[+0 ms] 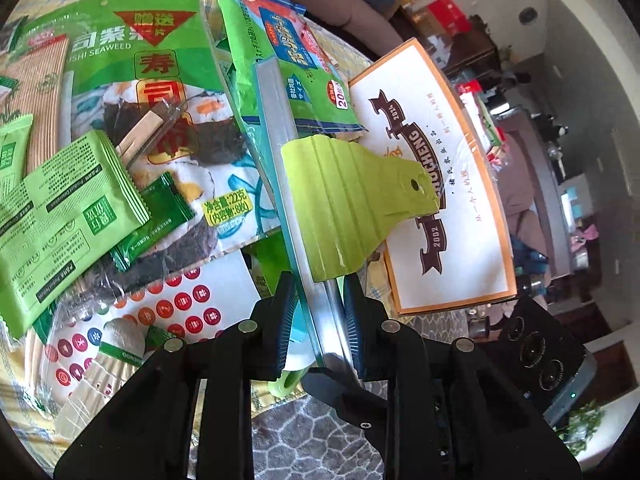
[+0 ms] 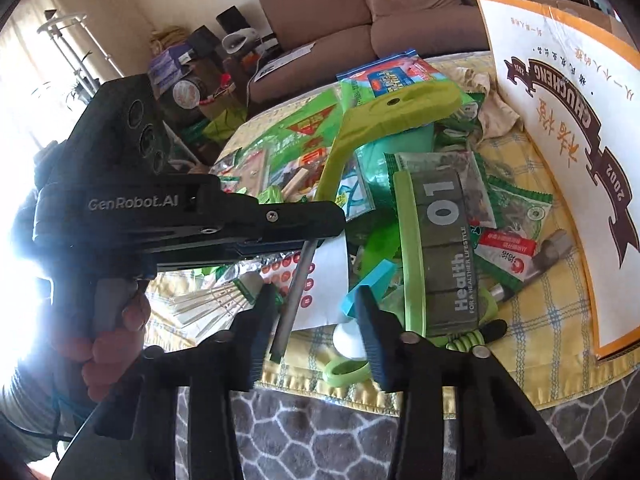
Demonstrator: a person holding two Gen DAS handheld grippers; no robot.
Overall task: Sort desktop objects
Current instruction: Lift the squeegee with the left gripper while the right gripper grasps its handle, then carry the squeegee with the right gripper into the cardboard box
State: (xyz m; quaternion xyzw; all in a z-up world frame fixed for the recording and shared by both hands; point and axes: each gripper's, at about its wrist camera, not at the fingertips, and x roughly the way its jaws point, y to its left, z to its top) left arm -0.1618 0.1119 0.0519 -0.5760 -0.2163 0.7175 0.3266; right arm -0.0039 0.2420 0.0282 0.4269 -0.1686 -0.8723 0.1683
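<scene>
My left gripper (image 1: 319, 320) is shut on the silver blade of a lime-green squeegee (image 1: 352, 200), whose handle sticks out ahead over the cluttered table. In the right wrist view the left gripper (image 2: 328, 232) reaches in from the left, held by a hand. The squeegee's green handle (image 2: 360, 128) rises above it and the grey blade (image 2: 296, 292) hangs down. My right gripper (image 2: 316, 320) is open low over the table's near edge. The blade's lower end lies in its gap beside the left finger. A blue and white item (image 2: 360, 292) sits by the right finger.
A white and orange box (image 2: 560, 160) stands at the right. Seaweed bag (image 1: 140, 80), green sachets (image 1: 68, 208), a grey-green "Health" organiser (image 2: 444, 248), a shuttlecock (image 2: 216, 300) and a hammer (image 2: 548, 252) crowd the yellow cloth (image 2: 540, 312). A grey patterned rug (image 2: 320, 440) lies below the table edge.
</scene>
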